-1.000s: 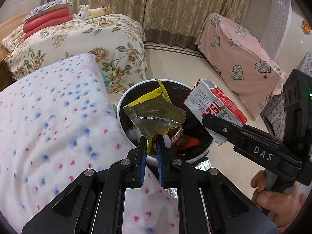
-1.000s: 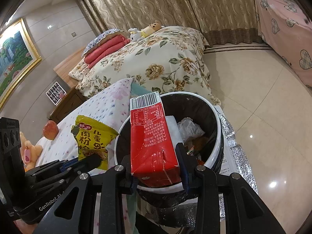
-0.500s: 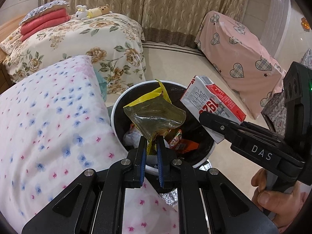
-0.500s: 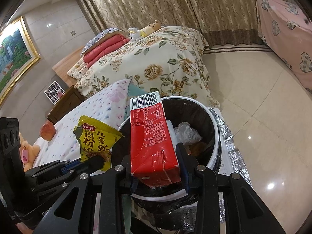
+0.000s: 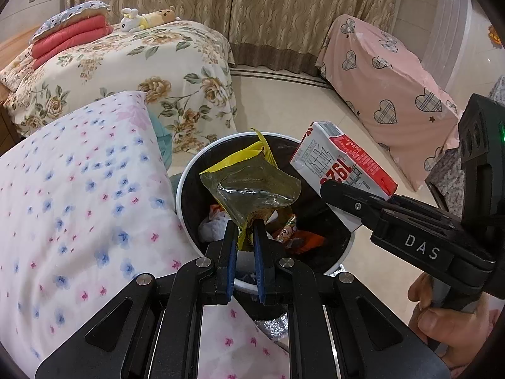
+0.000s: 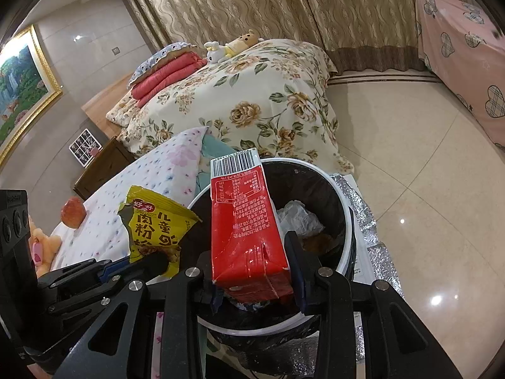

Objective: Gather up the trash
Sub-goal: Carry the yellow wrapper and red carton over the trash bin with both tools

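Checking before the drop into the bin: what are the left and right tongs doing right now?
Left tongs: shut on the yellow snack wrapper.
Right tongs: shut on the red carton.

Left claw [image 5: 245, 232] pinched closed, right claw [image 6: 252, 273] clamped partway, both angled downward

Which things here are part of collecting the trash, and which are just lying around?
Part of the job: yellow snack wrapper, red carton, trash bin.
Just lying about: apple, plush toy, red folded blanket, floral pillow.
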